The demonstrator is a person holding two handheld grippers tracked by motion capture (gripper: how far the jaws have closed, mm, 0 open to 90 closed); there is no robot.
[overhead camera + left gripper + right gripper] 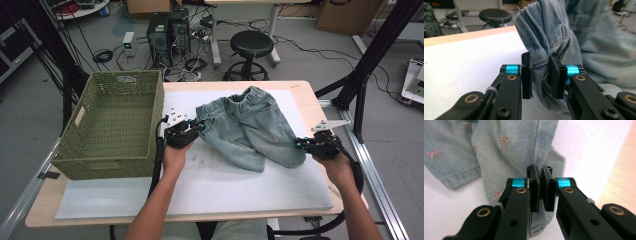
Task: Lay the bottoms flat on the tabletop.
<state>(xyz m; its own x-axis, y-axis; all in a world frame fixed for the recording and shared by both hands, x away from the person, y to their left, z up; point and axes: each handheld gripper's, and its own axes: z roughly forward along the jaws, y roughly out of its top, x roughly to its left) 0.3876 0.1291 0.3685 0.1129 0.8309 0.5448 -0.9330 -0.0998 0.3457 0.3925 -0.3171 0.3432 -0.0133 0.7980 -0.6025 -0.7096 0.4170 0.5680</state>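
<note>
Your left gripper pinches a bunched fold of the faded denim shorts — both pads press the cloth, which rises gathered above the 2 jaws. Beneath it lies the white mat; a black stool stands beyond the table's wooden edge.

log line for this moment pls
stage: both grips set | left gripper: shut on shorts, bunched waist side | right gripper: shut on shorts leg hem | basket: left of shorts | next: likely lift

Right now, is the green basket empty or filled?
Empty: the green basket shows bare woven floor; the denim shorts lie on the table beside it.
</note>
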